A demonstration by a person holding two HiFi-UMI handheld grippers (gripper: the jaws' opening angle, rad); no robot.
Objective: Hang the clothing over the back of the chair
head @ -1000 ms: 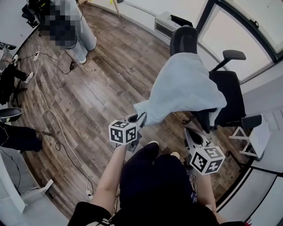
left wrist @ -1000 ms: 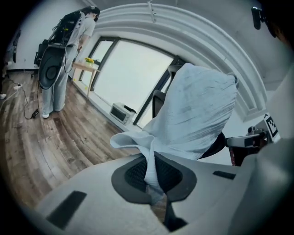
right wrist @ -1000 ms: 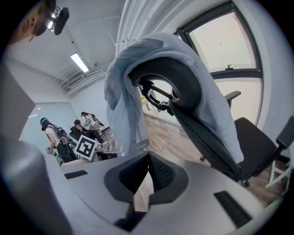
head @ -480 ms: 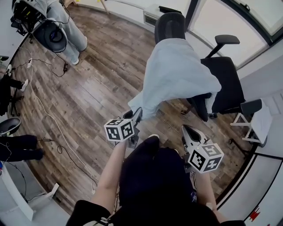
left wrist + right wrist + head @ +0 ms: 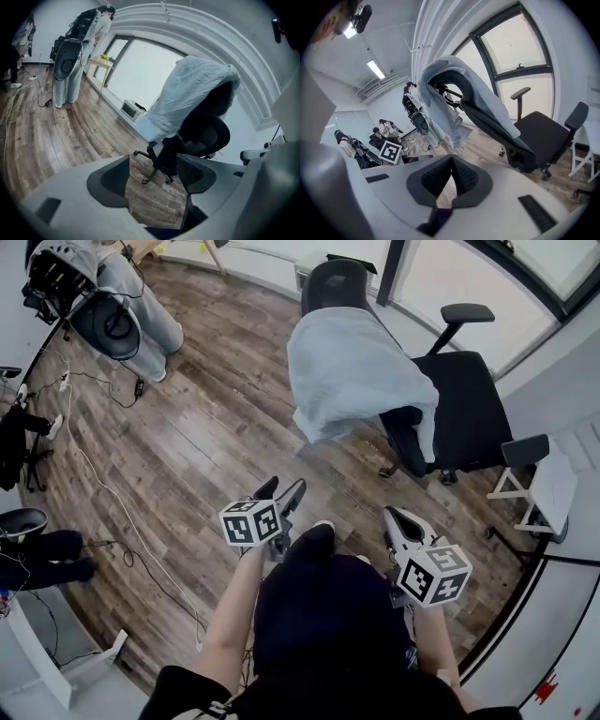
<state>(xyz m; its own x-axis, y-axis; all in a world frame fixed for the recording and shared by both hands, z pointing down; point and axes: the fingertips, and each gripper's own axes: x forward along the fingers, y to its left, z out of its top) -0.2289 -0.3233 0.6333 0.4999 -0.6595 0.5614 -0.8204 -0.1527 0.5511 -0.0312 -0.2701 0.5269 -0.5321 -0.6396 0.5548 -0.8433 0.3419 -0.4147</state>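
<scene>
Noting pale blue garment [image 5: 361,376] draped over backrest of office chair [image 5: 459,413], well apart from both grippers. Logging left gripper [image 5: 281,489] jaws just opening wide, empty; right gripper [image 5: 392,516] jaws pressing together on nothing. Suspecting lopsided drape sliding off if chair swivels.

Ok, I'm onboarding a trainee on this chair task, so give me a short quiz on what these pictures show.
1. True or false: the light blue garment lies draped over the back of the black office chair.
2. Which one stands open? A: the left gripper. B: the right gripper. C: both.
3. Fill in: the chair stands on a ____ floor.
Key: 1 true. 2 A: the left jaws have just been opening, with nothing between them; the right jaws are together and empty. 3 wooden.
</scene>
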